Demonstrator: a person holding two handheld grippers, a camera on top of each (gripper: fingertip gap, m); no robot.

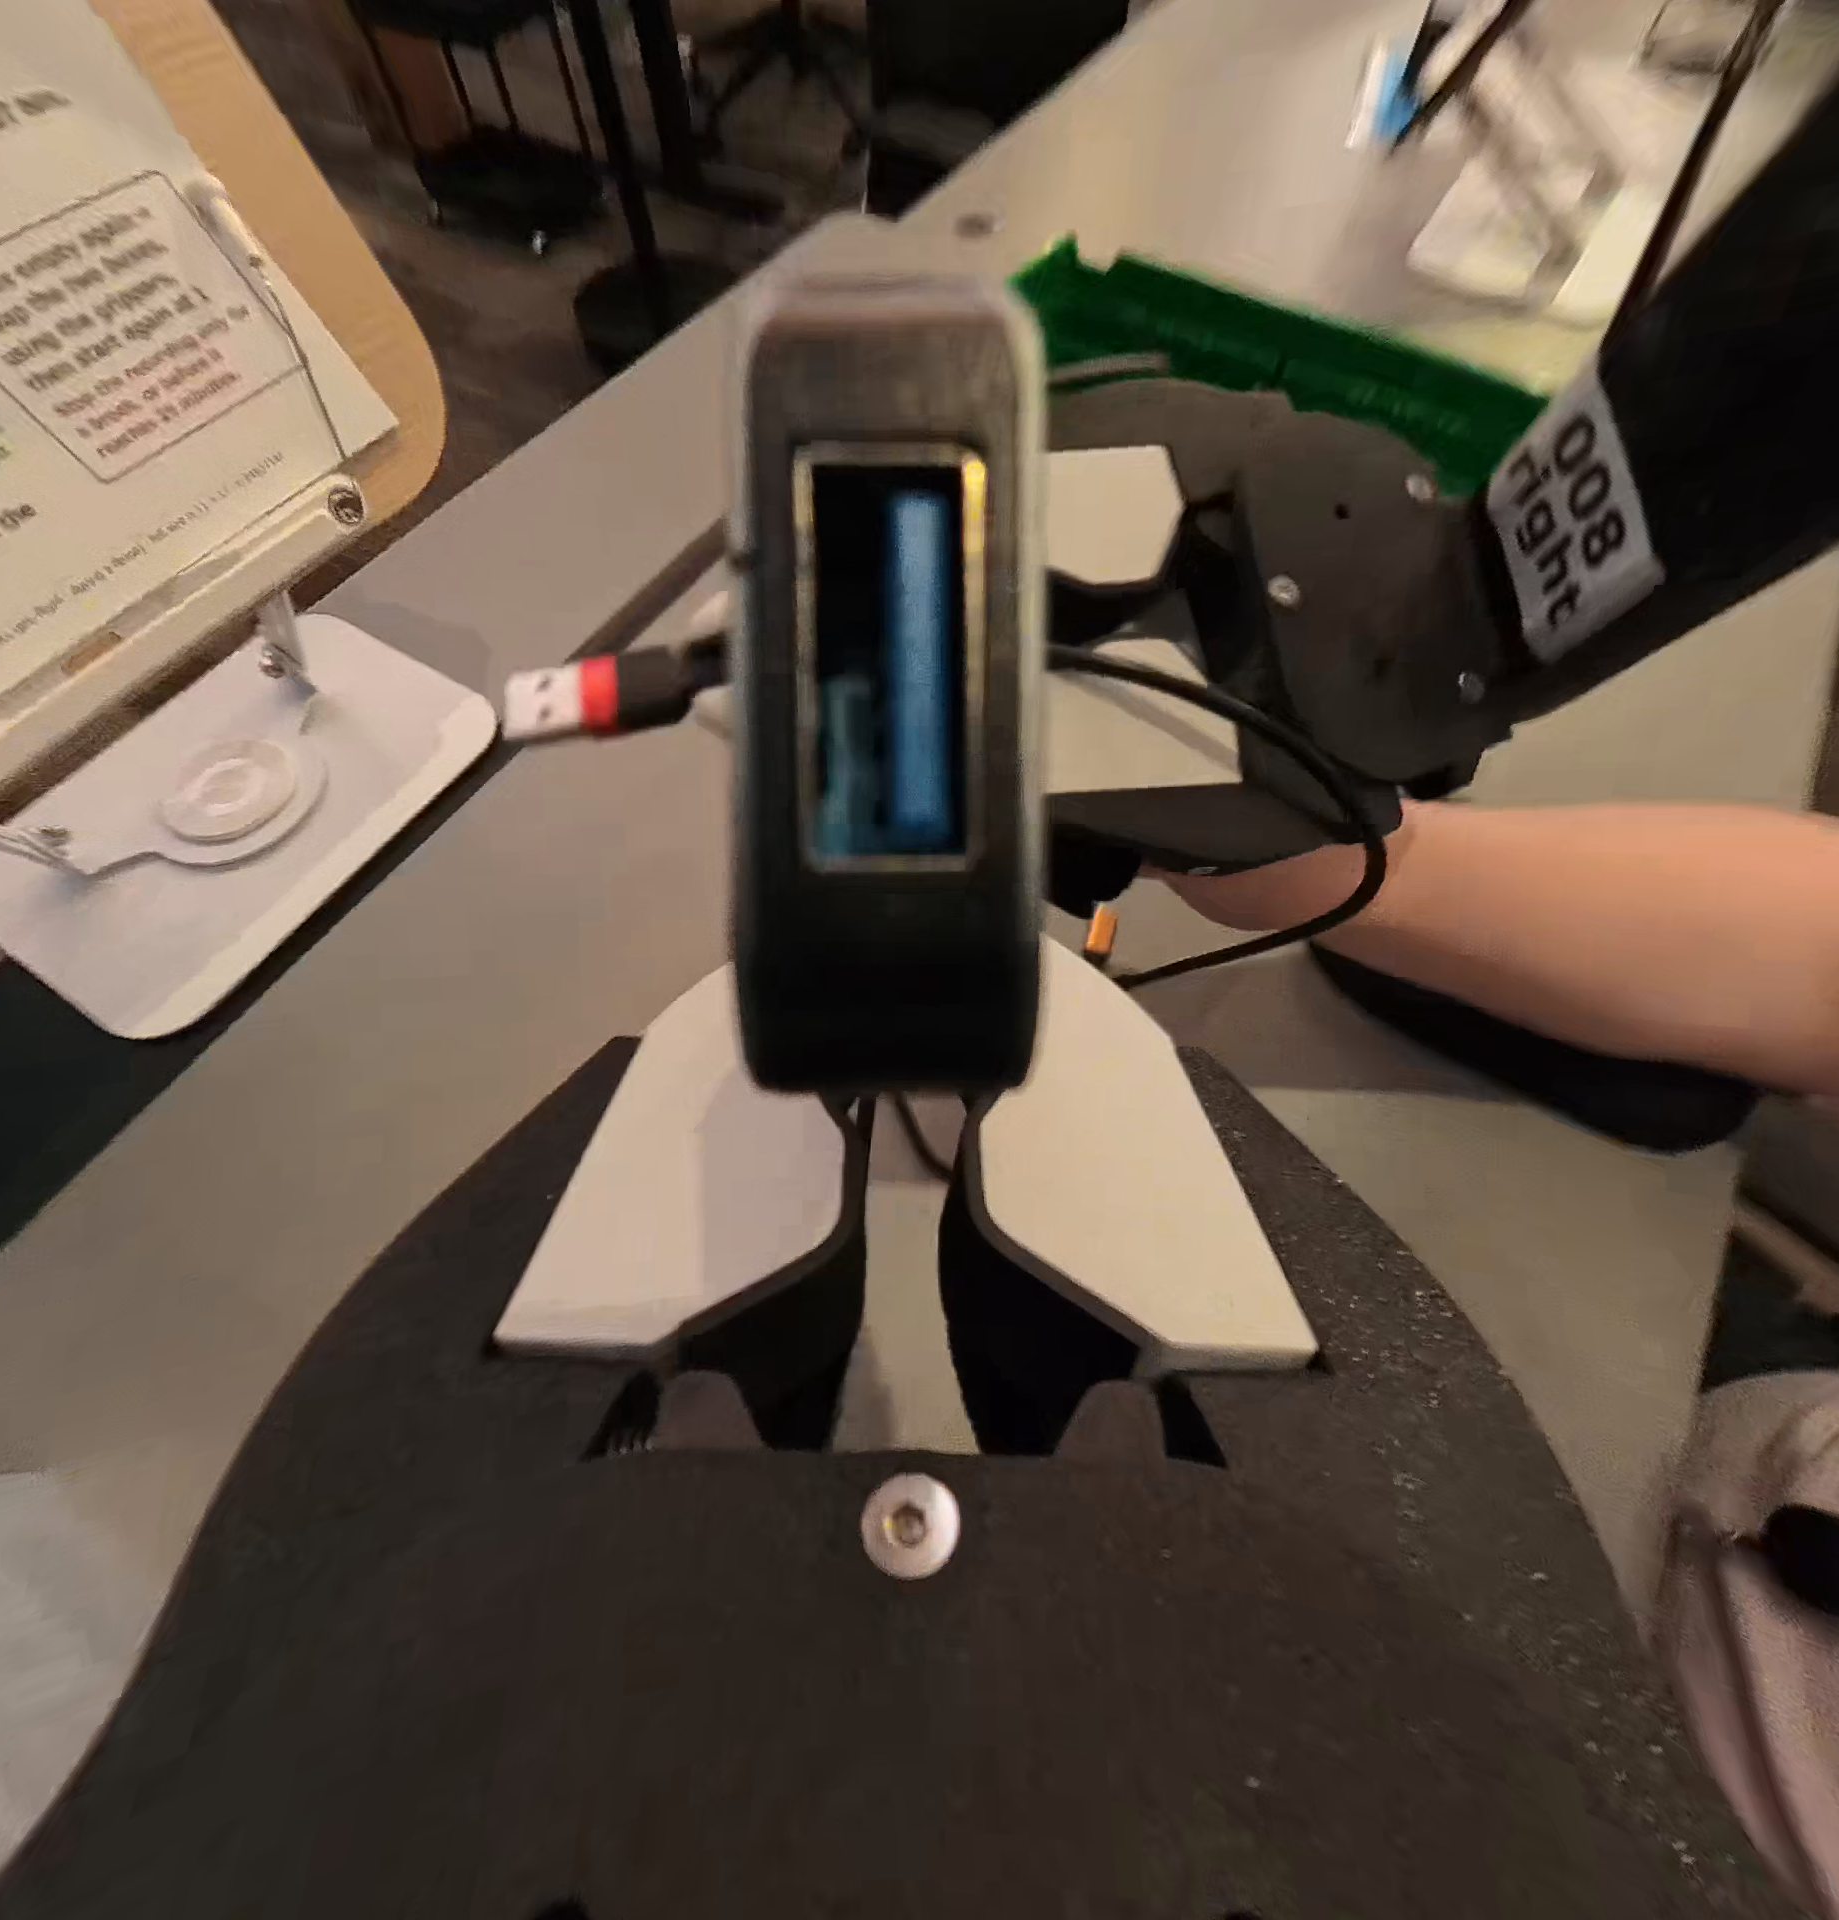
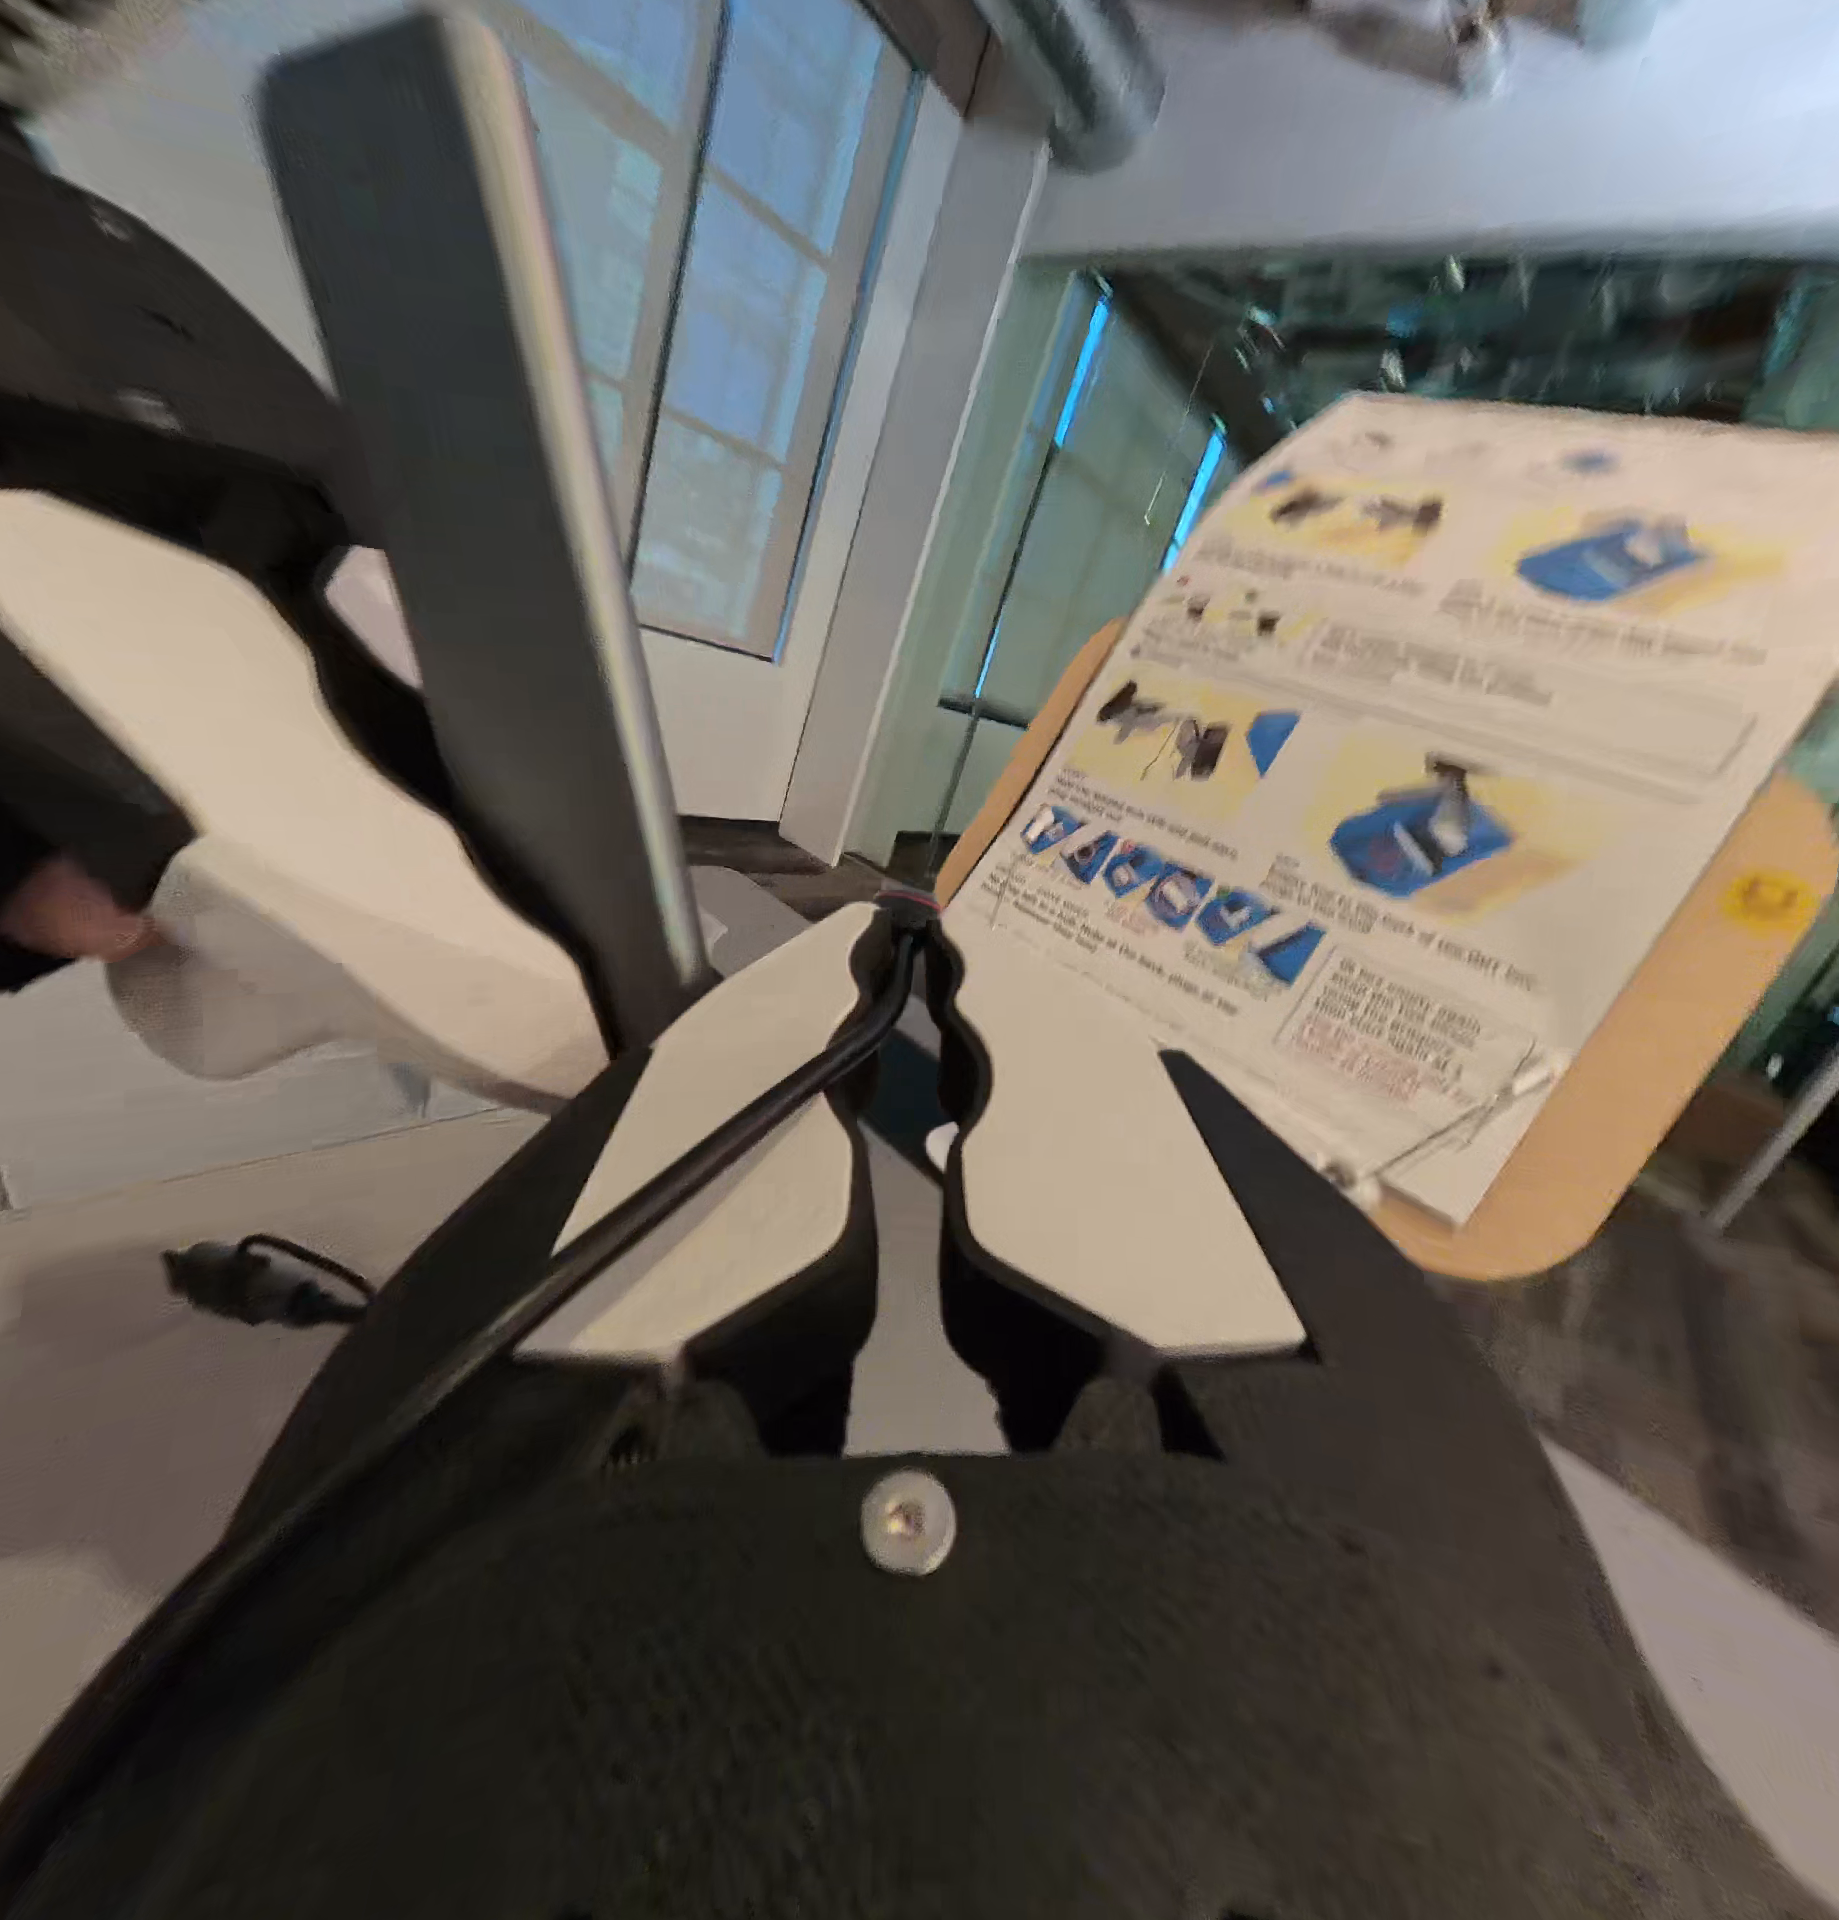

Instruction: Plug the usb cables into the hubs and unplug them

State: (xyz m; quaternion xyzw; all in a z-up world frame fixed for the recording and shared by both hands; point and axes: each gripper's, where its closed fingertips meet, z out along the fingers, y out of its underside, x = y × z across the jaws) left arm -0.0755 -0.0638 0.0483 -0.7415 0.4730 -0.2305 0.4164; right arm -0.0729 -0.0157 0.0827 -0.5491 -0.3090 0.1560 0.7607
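Black slab-shaped USB hub (image 1: pixel 884 665), blue-tongued port facing camera, centre of left wrist view, upright, pinched at base by left tongs (image 1: pixel 899 1101).

Black cable's silver plug with red collar (image 1: pixel 572 701) pokes out left of hub, above grey worktop (image 1: pixel 395 1039); right tongs (image 2: pixel 899 935) clamped narrow on it.

Risks: plug aimed sideways past port, likely misses or jams; slack cable loop may snag; frames blurred, alignment uncertain.

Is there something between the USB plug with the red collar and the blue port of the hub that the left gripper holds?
Nothing visible blocks the port. But the plug sticks out behind the hub, pointing sideways, not toward the port.
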